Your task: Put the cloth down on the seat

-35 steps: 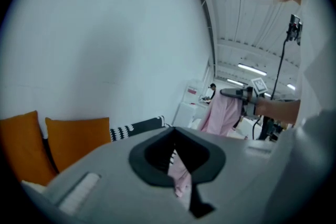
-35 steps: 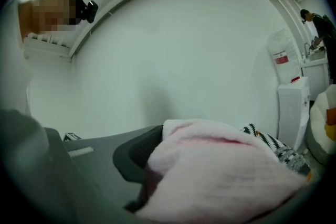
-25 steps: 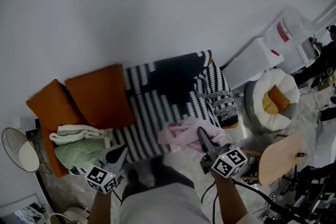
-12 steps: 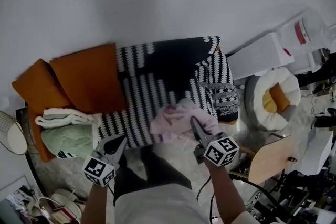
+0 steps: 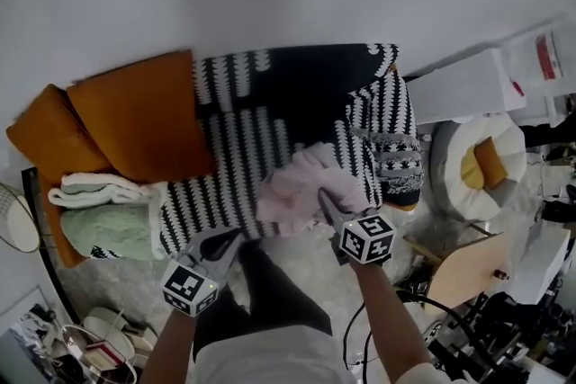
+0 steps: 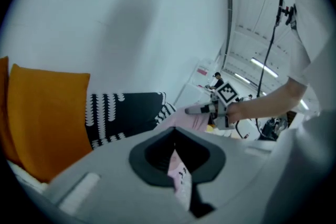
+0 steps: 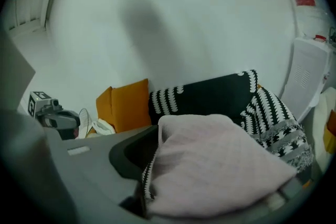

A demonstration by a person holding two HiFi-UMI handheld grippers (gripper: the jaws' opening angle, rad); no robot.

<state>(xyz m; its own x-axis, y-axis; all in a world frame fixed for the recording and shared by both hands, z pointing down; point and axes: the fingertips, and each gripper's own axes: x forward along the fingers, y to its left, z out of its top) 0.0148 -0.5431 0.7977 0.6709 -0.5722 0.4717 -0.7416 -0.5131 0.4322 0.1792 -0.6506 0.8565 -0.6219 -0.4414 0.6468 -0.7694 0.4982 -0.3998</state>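
Cloth (image 5: pixel 297 193), pink and bunched, down at the front edge of the black-and-white striped seat (image 5: pixel 238 162), toward the armrest end; hard to tell whether fully resting on the cover. Bulging between the jaws of the right gripper (image 5: pixel 324 207) and draped over one of them, a dark-and-white trimmed hem tucked near the jaw base. Jaws there just now opening, parted and not pinching, the fabric loose between them. Left gripper (image 5: pixel 227 240) lower and to the left, in front of the sofa, well apart from the cloth, jaws drawn together to a thin slit and gripping nothing. Orange cushions (image 5: pixel 144 126) against the back at the sofa's other end, with folded white and green towels (image 5: pixel 99 213) stacked just in front of them.
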